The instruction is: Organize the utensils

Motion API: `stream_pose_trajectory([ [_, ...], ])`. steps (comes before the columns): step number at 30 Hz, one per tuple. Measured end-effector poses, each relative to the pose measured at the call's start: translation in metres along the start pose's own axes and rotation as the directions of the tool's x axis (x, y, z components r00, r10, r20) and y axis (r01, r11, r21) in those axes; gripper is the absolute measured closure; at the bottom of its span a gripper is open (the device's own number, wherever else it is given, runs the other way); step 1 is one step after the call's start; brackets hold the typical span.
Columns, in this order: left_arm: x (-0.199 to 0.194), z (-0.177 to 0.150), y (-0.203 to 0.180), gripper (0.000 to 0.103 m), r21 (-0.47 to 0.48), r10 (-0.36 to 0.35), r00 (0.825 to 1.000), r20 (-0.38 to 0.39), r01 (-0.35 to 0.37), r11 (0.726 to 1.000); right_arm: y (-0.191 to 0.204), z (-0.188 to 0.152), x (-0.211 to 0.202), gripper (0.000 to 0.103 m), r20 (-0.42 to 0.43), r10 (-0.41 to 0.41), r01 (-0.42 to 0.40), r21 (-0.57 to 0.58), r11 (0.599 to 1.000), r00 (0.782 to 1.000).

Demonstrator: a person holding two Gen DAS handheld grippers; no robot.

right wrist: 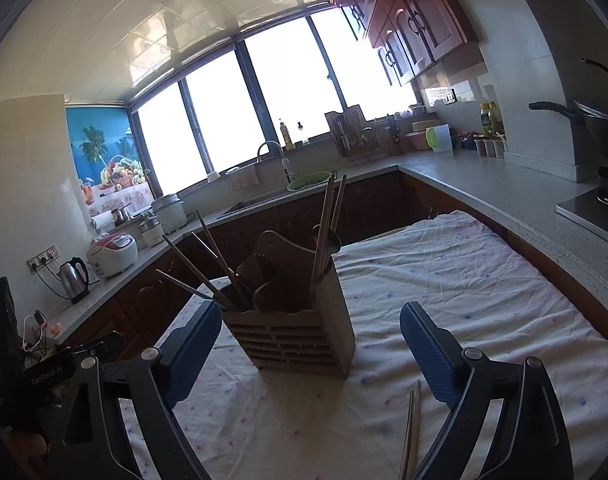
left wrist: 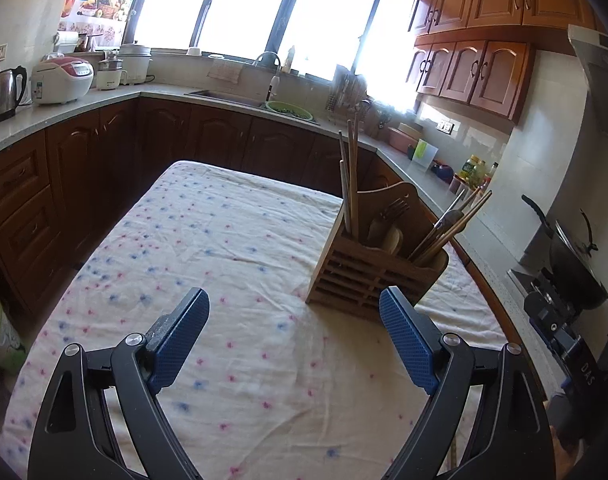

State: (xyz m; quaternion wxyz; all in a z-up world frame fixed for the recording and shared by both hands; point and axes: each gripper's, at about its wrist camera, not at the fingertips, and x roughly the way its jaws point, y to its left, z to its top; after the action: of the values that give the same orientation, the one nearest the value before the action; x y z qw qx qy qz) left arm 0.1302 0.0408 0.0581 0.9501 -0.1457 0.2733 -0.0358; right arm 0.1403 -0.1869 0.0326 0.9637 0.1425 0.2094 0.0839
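Observation:
A slatted wooden utensil holder (left wrist: 373,270) (right wrist: 296,336) stands on a table with a flower-dotted white cloth (left wrist: 208,240) (right wrist: 483,292). Chopsticks (left wrist: 349,184) (right wrist: 327,224), a fork (left wrist: 393,210) (right wrist: 266,266) and spoons stick up out of its compartments. A pair of chopsticks (right wrist: 411,432) lies on the cloth near the front edge, just inside the right gripper's right finger. My left gripper (left wrist: 294,300) is open and empty, with the holder just ahead to its right. My right gripper (right wrist: 309,314) is open and empty, the holder standing beyond its fingertips.
Kitchen counters wrap around the table, with a kettle (left wrist: 6,94) (right wrist: 74,280), a rice cooker (left wrist: 62,80) (right wrist: 112,254), a sink (left wrist: 232,98), a dish rack (right wrist: 353,134) and condiment bottles (left wrist: 473,170). A wok (left wrist: 575,264) sits on the stove at right.

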Motion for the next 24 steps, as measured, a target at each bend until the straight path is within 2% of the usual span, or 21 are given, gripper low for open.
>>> stream_pose_trajectory([
  [11,-0.028,-0.050,0.007,0.014,0.017,0.023,0.999,-0.023,-0.023,1.000,0.001,-0.045,-0.042,0.009,-0.023,-0.015,0.015,-0.025,1.000,1.000],
  [14,-0.043,-0.054,0.003,0.014,0.038,0.021,1.000,0.008,-0.021,0.999,0.005,-0.046,-0.051,0.009,-0.029,-0.002,0.001,-0.045,0.999,1.000],
  [17,-0.062,-0.058,-0.002,0.009,0.075,0.020,0.997,0.071,-0.026,0.997,0.014,-0.042,-0.072,0.007,0.032,0.021,-0.019,-0.073,0.997,0.999],
  [19,-0.074,-0.063,-0.004,0.000,0.093,0.039,0.991,0.126,-0.051,0.994,0.021,-0.040,-0.088,0.000,0.103,0.015,-0.003,-0.112,0.994,0.995],
  [22,-0.085,-0.075,-0.005,0.000,0.108,0.061,0.980,0.189,-0.083,0.991,0.030,-0.048,-0.106,0.000,0.202,-0.020,0.056,-0.175,0.983,0.979],
  [24,-0.087,-0.083,-0.006,0.000,0.125,0.077,0.977,0.200,-0.103,0.987,0.032,-0.058,-0.109,0.000,0.225,-0.027,0.074,-0.203,0.976,0.974],
])
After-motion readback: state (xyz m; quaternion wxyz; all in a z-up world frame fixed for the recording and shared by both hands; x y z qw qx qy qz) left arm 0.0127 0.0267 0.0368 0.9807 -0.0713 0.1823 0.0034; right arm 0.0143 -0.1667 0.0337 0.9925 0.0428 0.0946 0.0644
